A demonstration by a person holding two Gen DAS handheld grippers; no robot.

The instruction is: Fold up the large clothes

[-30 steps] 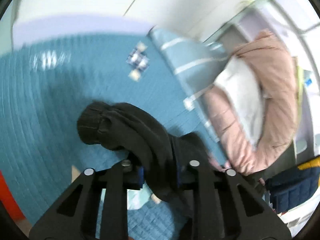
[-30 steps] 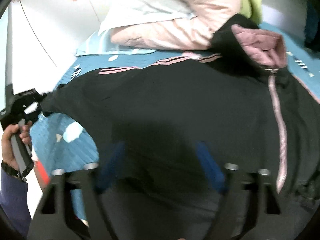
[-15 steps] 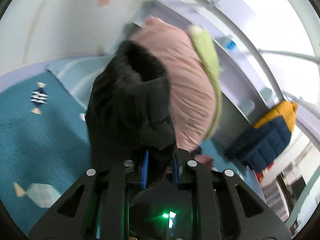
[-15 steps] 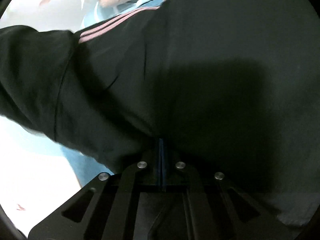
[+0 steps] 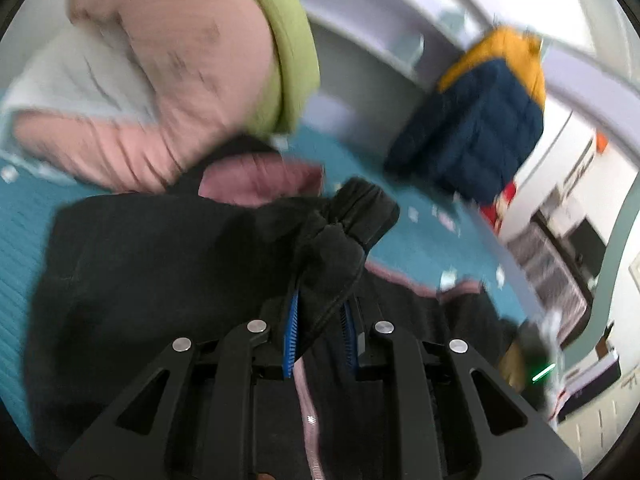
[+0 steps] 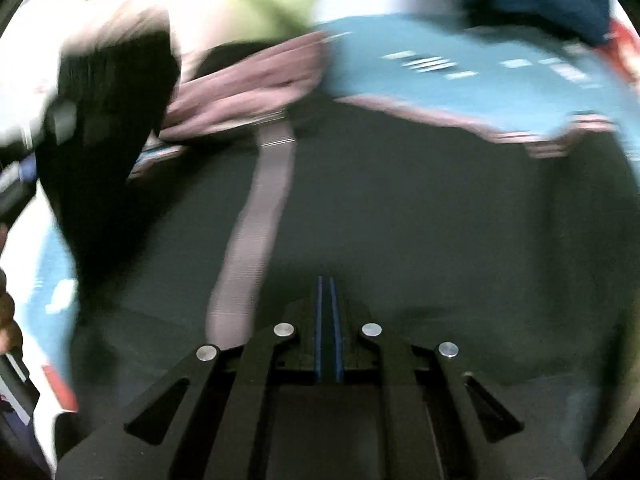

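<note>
A black zip jacket (image 5: 160, 280) with a pink zipper strip (image 6: 256, 208) and pink-lined hood (image 5: 256, 180) lies on the teal bed cover (image 5: 24, 216). My left gripper (image 5: 320, 320) is shut on the jacket's black sleeve, and the cuff (image 5: 368, 208) sticks up past the fingertips above the jacket body. My right gripper (image 6: 327, 304) is shut, its blue pads pressed together low over the jacket's front (image 6: 400, 220); whether cloth is pinched between them cannot be told. The raised sleeve (image 6: 108, 128) hangs at the left of the right wrist view.
A pile of pink (image 5: 180, 60) and green bedding (image 5: 288, 32) lies behind the jacket. A navy and yellow puffer coat (image 5: 480, 120) sits at the bed's far right. Shelves and room furniture (image 5: 560, 272) stand beyond the bed edge.
My left gripper has carried the sleeve from the left side of the bed up and over the jacket body. My right gripper closed and now sits over the jacket's front.
</note>
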